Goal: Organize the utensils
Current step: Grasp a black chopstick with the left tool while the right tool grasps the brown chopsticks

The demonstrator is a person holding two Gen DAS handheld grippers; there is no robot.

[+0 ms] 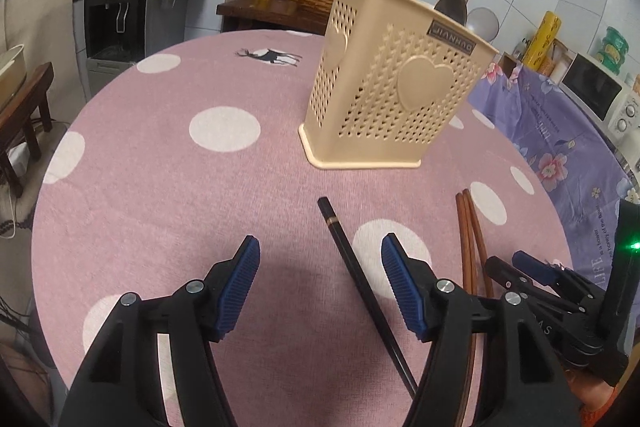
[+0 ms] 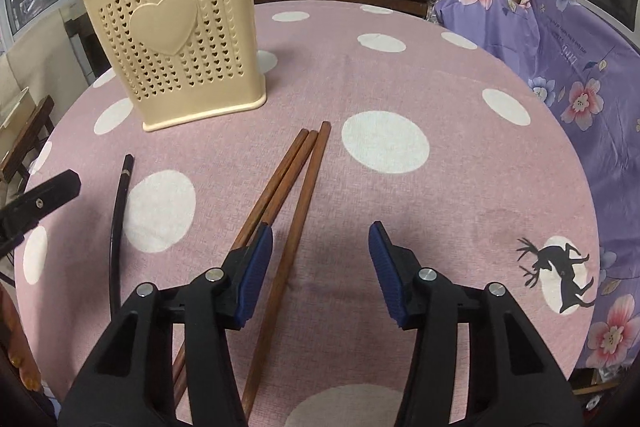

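My left gripper (image 1: pixel 320 251) hung with jaws wide, empty, a black chopstick (image 1: pixel 356 267) lying on the pink dotted tablecloth (image 1: pixel 160 187) between them. My right gripper (image 2: pixel 320 239) gaped too, over three brown chopsticks (image 2: pixel 298 187), whose near ends its fingers hid. Beyond stood the cream perforated holder (image 2: pixel 180 39); its contents were mostly hidden.

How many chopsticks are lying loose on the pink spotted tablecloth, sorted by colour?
Brown wooden chopsticks: 3
Black chopstick with a gold band: 1
Total lying loose: 4

More sticks stand inside the beige perforated plastic holder, but they are partly hidden, so they are not counted.
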